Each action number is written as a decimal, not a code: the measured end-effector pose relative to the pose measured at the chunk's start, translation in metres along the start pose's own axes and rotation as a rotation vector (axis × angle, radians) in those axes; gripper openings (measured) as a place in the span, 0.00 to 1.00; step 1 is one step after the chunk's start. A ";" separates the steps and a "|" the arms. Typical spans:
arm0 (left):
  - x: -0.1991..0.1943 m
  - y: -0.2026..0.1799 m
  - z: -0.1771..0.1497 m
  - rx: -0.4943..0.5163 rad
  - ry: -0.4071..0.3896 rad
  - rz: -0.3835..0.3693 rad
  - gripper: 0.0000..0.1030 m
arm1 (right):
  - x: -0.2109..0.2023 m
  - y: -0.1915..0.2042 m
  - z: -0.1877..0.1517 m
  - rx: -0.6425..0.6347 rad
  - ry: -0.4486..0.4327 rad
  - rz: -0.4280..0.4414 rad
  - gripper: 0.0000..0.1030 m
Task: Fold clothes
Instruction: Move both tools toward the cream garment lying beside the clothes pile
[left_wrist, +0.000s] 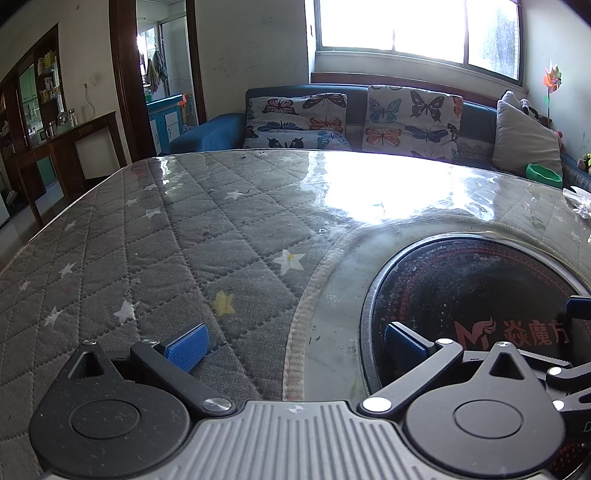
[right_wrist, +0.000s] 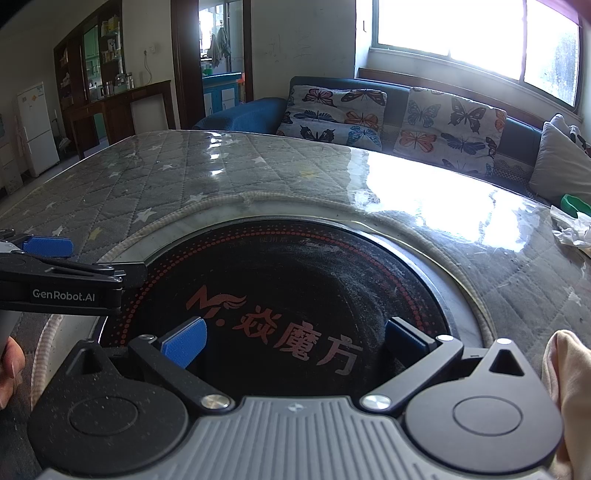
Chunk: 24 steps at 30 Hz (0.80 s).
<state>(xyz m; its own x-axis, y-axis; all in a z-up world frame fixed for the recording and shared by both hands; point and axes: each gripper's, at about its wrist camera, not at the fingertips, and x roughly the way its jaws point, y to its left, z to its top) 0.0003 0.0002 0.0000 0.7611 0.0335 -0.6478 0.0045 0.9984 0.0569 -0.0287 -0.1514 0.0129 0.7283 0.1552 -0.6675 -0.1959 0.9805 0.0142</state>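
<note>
Grey quilted cover (left_wrist: 147, 240) with pale stars, sealed under clear glossy plastic, spread over the whole table. Blown out to white by window glare along the far side, so no pattern readable there. Set into the table, a round black glass plate (right_wrist: 295, 280) with red dots and red lettering, dusty, partly blocked by both tools.

Left gripper (left_wrist: 295, 345) low over the seam between quilt and plate, jaws spread wide, blue pads holding nothing. Seen side-on at the left edge of the right wrist view, mostly cut off. Below it a sliver of the left hand (right_wrist: 11, 365), only fingertips in frame.

Right gripper (right_wrist: 295, 341) over the black plate, jaws likewise wide apart, nothing between the pads.

Pale pink fabric (right_wrist: 561, 387) at the lower right edge of the right wrist view, just beside the right gripper's body, mostly out of frame. Impossible to tell whether garment or sleeve.

Beyond the table, a blue sofa (left_wrist: 221, 133) with butterfly cushions (left_wrist: 295, 118). At the far right, a green object (left_wrist: 543, 173), half hidden by the table's edge, and crumpled white material (right_wrist: 569, 229), too cropped to identify.
</note>
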 end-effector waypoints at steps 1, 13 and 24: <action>0.000 0.000 0.000 0.002 -0.004 0.002 1.00 | 0.000 0.000 0.000 -0.002 0.000 -0.002 1.00; -0.004 -0.002 -0.004 0.003 -0.002 0.033 1.00 | -0.006 0.002 -0.002 0.000 -0.005 -0.008 1.00; -0.034 -0.018 -0.014 0.023 0.005 0.013 1.00 | -0.048 0.004 -0.015 0.038 -0.060 -0.021 1.00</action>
<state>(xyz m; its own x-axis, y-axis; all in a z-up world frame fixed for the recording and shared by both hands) -0.0349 -0.0186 0.0102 0.7581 0.0470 -0.6504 0.0092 0.9965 0.0827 -0.0744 -0.1565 0.0339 0.7704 0.1402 -0.6220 -0.1560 0.9873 0.0293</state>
